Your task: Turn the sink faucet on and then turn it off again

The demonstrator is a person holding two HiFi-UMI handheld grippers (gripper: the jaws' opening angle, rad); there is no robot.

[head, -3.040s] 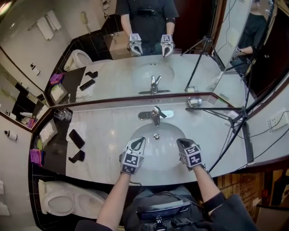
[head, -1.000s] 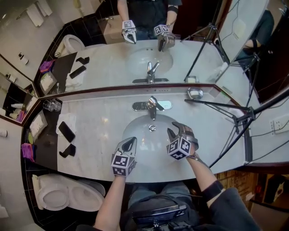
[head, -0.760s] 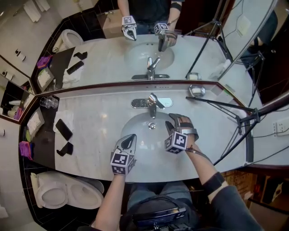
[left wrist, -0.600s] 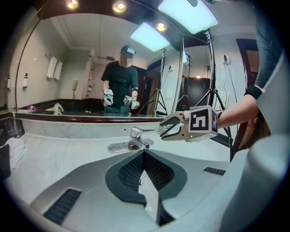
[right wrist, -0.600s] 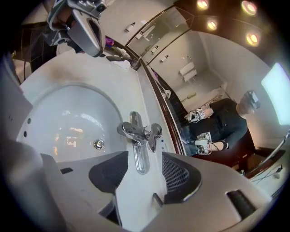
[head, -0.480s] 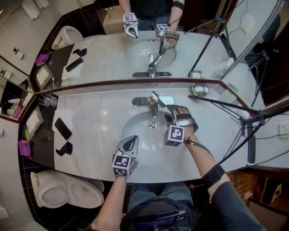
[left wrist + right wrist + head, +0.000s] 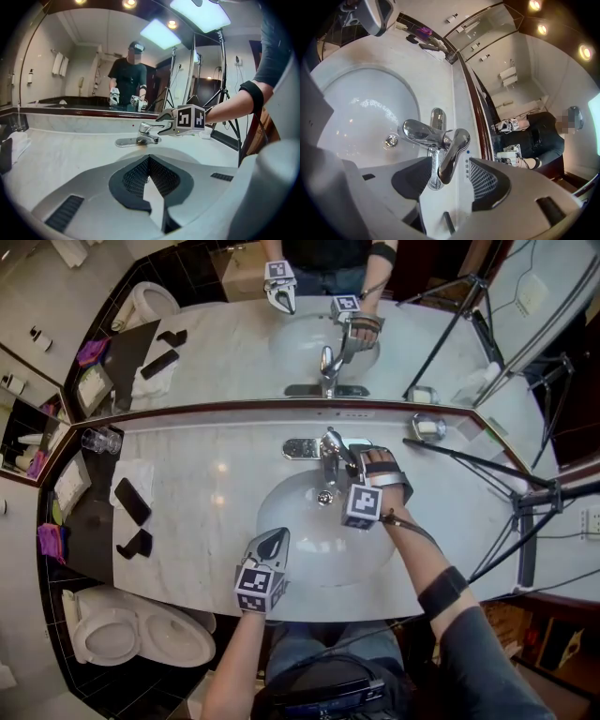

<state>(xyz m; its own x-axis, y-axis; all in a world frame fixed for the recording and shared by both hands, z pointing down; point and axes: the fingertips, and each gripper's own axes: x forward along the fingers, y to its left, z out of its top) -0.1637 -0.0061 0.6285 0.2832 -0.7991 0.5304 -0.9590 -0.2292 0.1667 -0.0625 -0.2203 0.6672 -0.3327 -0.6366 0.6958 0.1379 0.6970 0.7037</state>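
The chrome faucet (image 7: 325, 457) stands at the back of the white basin (image 7: 291, 549), its lever (image 7: 452, 154) pointing out over the spout (image 7: 419, 132). No water shows running. My right gripper (image 7: 349, 463) is open at the faucet's right side, turned on its side, and the lever's tip lies between its jaws, with both pads (image 7: 412, 178) apart from it. My left gripper (image 7: 274, 542) hangs shut and empty over the basin's front rim. In the left gripper view the faucet (image 7: 145, 133) shows ahead, beyond the shut left gripper (image 7: 149, 161).
Two dark phones (image 7: 132, 502) and a white cloth lie on the marble counter (image 7: 206, 484) at the left, with glasses (image 7: 101, 440) in the corner. A soap dish (image 7: 428, 427) and a black tripod (image 7: 487, 474) stand at the right. A mirror rises just behind the faucet.
My right gripper has moved from over the basin up to the faucet, rolled onto its side and opened around the lever. The left gripper sank a little toward the front rim.
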